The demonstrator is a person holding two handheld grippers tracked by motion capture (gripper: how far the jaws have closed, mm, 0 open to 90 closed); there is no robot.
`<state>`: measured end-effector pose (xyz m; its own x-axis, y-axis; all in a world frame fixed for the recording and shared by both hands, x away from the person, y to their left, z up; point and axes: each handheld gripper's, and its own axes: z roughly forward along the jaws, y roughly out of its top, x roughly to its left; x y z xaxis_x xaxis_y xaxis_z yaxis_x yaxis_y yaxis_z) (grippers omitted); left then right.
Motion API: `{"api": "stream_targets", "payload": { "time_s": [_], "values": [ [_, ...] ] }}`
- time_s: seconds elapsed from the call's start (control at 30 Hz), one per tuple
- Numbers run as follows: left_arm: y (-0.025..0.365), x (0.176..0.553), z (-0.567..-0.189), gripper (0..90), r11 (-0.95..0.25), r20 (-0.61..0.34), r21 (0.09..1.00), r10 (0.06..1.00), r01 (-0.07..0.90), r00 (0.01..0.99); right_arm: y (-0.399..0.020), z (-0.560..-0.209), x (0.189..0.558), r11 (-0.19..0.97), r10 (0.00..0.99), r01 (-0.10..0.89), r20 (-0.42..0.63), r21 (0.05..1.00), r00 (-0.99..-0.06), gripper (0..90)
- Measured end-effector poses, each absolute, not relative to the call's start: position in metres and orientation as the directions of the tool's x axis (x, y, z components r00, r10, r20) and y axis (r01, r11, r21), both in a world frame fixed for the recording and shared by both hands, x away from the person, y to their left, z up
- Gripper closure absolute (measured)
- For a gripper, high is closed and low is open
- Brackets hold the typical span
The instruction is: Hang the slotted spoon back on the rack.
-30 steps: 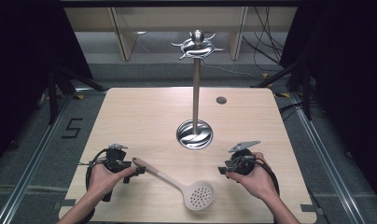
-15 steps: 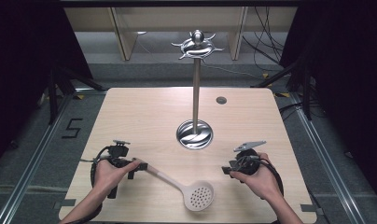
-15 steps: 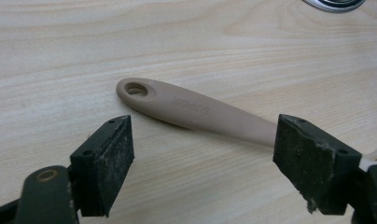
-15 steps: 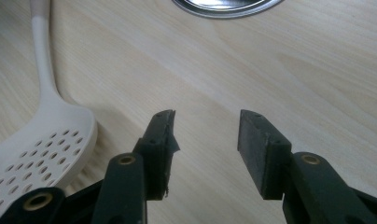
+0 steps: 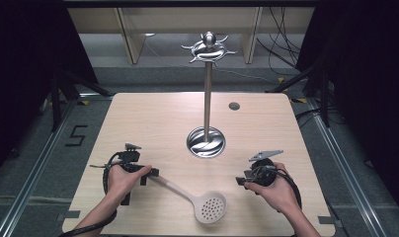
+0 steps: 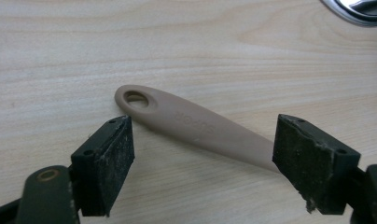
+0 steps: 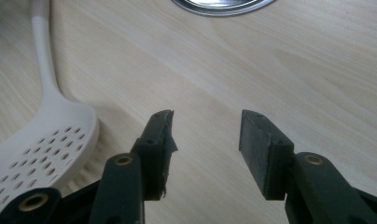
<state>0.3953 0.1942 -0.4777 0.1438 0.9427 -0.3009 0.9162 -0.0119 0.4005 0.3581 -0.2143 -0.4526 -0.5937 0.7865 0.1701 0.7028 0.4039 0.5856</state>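
Left gripper view: open tongs (image 6: 203, 158) straddle spoon handle (image 6: 196, 126).

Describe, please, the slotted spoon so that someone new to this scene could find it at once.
Start at the wooden table and its tall steel stand. Nearer the person, between the two hands, lies the slotted spoon, flat on the wood. It is the one beige plastic thing there, with a round perforated bowl and a hanging hole in its handle end.

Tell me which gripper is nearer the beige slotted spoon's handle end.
Left. The left gripper has its open jaws astride the beige slotted spoon's handle; the right gripper sits open beside the perforated bowl.
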Motion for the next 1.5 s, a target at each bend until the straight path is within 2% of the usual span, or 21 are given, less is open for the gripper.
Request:
{"api": "stream_targets", "payload": {
  "time_s": [0.17,0.2,0.4,0.57,0.73,1.0,1.3,1.5],
  "values": [
    [0.195,0.397,-0.483,20.4,-0.019,-0.296,0.376,0.945,0.926,0.140,-0.210,-0.455,0.357,0.414,0.779,0.686,0.156,0.599,-0.607,54.0],
    [0.193,0.398,-0.484,20.5,0.005,-0.298,0.380,0.947,0.925,0.117,-0.210,-0.453,0.356,0.414,0.781,0.703,0.172,0.578,-0.601,54.0],
    [0.192,0.405,-0.485,21.1,-0.020,-0.275,0.359,0.953,0.933,0.127,-0.211,-0.457,0.358,0.418,0.777,0.707,0.178,0.570,-0.603,53.8],
    [0.187,0.409,-0.486,21.3,-0.017,-0.245,0.377,0.963,0.926,0.117,-0.212,-0.458,0.358,0.420,0.776,0.715,0.187,0.559,-0.602,53.7],
    [0.188,0.414,-0.489,19.4,0.013,-0.266,0.353,0.960,0.936,0.087,-0.209,-0.460,0.357,0.425,0.774,0.717,0.188,0.552,-0.604,53.5],
    [0.184,0.418,-0.488,19.5,-0.004,-0.234,0.353,0.968,0.936,0.093,-0.209,-0.462,0.358,0.425,0.775,0.729,0.201,0.536,-0.599,53.1],
    [0.185,0.420,-0.486,24.2,-0.008,-0.233,0.335,0.968,0.942,0.091,-0.207,-0.463,0.357,0.432,0.770,0.732,0.206,0.527,-0.604,52.6],
    [0.186,0.423,-0.485,33.5,-0.045,-0.204,0.336,0.972,0.941,0.119,-0.207,-0.465,0.358,0.444,0.762,0.724,0.203,0.528,-0.615,52.2]
  ]
}}
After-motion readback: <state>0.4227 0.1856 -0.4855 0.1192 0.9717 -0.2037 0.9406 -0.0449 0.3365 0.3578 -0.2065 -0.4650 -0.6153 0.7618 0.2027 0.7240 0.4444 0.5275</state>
